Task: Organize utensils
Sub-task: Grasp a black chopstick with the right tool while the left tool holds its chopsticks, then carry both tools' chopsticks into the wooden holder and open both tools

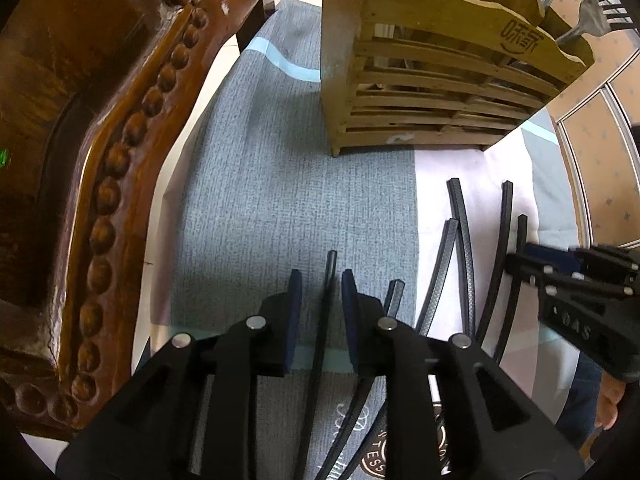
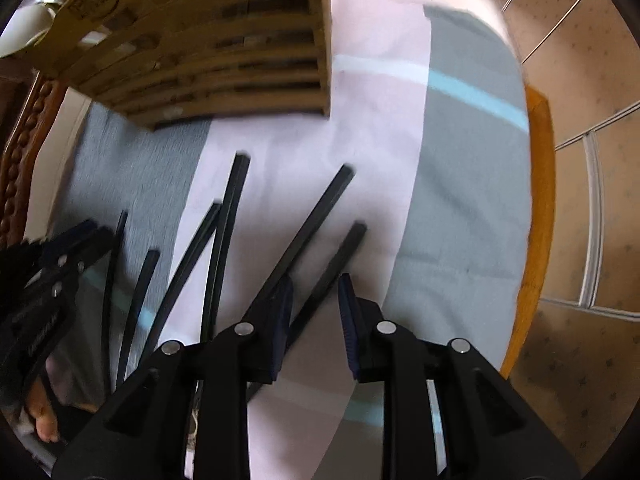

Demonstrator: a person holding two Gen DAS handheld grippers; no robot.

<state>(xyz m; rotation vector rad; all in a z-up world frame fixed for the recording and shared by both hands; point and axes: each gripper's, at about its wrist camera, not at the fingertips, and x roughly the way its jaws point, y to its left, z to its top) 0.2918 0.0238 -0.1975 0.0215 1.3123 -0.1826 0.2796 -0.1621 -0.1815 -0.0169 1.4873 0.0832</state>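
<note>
Chopsticks (image 1: 464, 240) scattered on cloth (image 1: 280, 208); both hand-held grippers open above them

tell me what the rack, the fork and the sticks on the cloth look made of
Rack: bamboo or light wood, unpainted matte slats with visible grain and a burned-in logo. Fork: metal, likely stainless steel, shiny silver with bright glints. Sticks: dark chopsticks, square-ended; one shows a fine textured face, so probably plastic or alloy, not certain.

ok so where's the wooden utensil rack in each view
Left wrist: wooden utensil rack at top, right of centre, a fork standing in it.
Right wrist: rack at top left, blurred.
Shared landmark: the black chopsticks on the cloth below it.
</note>
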